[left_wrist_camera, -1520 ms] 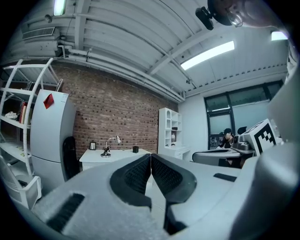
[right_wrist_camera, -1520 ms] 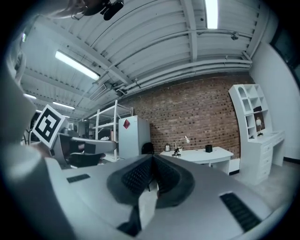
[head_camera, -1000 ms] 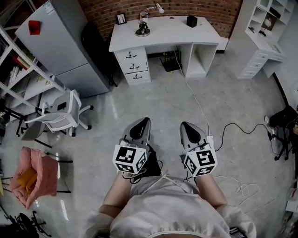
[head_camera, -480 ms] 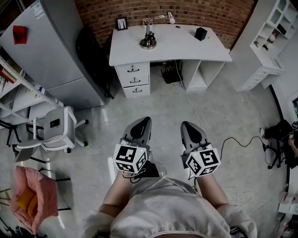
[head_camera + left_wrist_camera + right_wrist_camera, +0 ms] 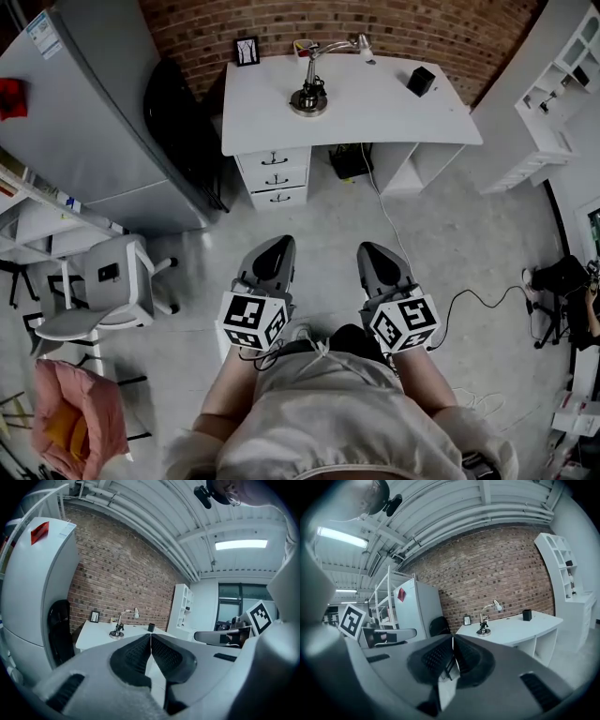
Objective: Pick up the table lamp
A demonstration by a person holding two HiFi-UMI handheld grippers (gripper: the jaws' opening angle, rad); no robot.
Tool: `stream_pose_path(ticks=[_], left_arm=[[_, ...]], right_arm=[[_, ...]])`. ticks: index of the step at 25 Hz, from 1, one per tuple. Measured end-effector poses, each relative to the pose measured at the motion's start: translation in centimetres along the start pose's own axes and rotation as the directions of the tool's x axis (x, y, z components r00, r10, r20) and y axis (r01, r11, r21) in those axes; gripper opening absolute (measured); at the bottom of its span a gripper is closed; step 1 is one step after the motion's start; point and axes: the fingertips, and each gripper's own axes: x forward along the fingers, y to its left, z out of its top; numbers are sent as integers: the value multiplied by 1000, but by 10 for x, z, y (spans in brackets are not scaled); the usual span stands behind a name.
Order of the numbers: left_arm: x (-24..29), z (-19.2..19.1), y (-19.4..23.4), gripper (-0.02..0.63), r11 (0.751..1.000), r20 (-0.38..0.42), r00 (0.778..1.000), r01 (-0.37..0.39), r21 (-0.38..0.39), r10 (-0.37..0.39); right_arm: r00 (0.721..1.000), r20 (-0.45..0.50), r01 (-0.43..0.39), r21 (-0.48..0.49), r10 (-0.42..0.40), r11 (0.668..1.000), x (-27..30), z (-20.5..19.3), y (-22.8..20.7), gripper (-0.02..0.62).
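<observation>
The table lamp (image 5: 312,89), chrome with a round base and a bent arm ending in a small white shade, stands on the white desk (image 5: 375,103) against the brick wall. It also shows small and far off as the lamp (image 5: 118,629) in the left gripper view and the lamp (image 5: 483,625) in the right gripper view. My left gripper (image 5: 277,249) and right gripper (image 5: 370,251) hang side by side over the floor, well short of the desk. Both are shut with nothing between the jaws.
On the desk are a picture frame (image 5: 247,51) at the back left and a black cup (image 5: 421,81) at the right. A black chair (image 5: 183,131) and a grey fridge (image 5: 84,122) stand left of the desk. A white office chair (image 5: 108,291) is at left, white shelving (image 5: 553,94) at right, and a cable (image 5: 394,202) runs over the floor.
Both grippers have travelled forward together towards the desk, which now lies closer and larger in the head view. The jaws stay shut.
</observation>
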Motion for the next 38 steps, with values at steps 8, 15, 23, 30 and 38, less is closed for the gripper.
stream_pose_path(ticks=[8, 15, 23, 30, 38], left_arm=[[61, 3, 51, 18, 996, -24, 996, -91, -13, 91], [149, 32, 90, 18, 978, 5, 979, -204, -34, 204], [266, 49, 122, 18, 955, -7, 957, -291, -63, 291], [311, 30, 157, 18, 935, -90, 940, -339, -110, 330], [355, 26, 232, 18, 944, -124, 948, -307, -124, 292]], right_arm=[[999, 2, -50, -6, 50, 999, 89, 16, -52, 28], [987, -14, -163, -59, 162, 985, 181, 51, -120, 28], [965, -72, -258, -88, 252, 962, 275, 77, -207, 29], [954, -132, -287, -155, 268, 945, 348, 73, -229, 29], [966, -148, -239, -200, 211, 950, 444, 69, -222, 38]])
